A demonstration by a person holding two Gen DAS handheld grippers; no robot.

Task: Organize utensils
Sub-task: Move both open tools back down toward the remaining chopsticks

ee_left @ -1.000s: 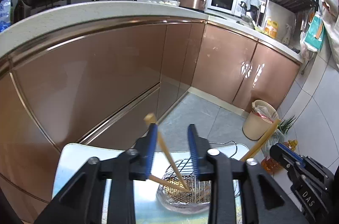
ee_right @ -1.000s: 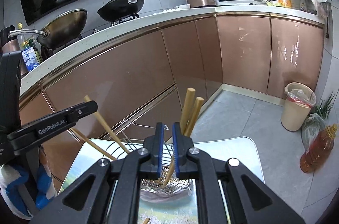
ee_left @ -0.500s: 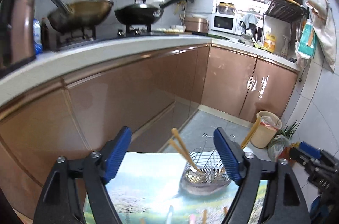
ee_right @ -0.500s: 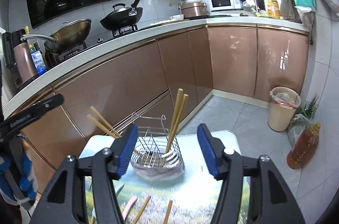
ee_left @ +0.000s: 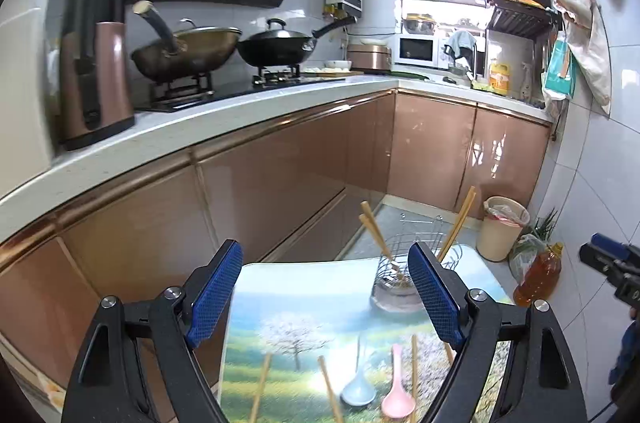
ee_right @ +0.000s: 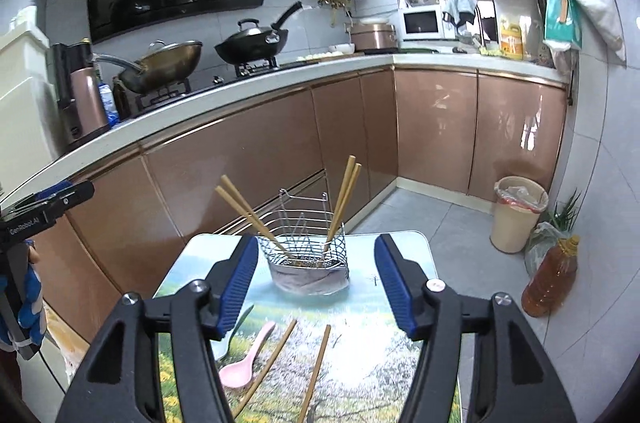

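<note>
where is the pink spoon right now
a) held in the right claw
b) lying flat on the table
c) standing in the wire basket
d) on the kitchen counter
b: the pink spoon lies flat on the table, in front of the wire basket, and the right claw is open and empty.

I count 4 chopsticks (ee_right: 345, 199) standing in 1 wire basket (ee_right: 306, 259), as 2 pairs. Loose on the table (ee_right: 404, 247): 2 spoons, 1 pink (ee_right: 246, 357) & 1 blue (ee_left: 357, 381), plus approx. 4 more chopsticks (ee_left: 329, 387) in my left view; only 2 show in the right.
</note>
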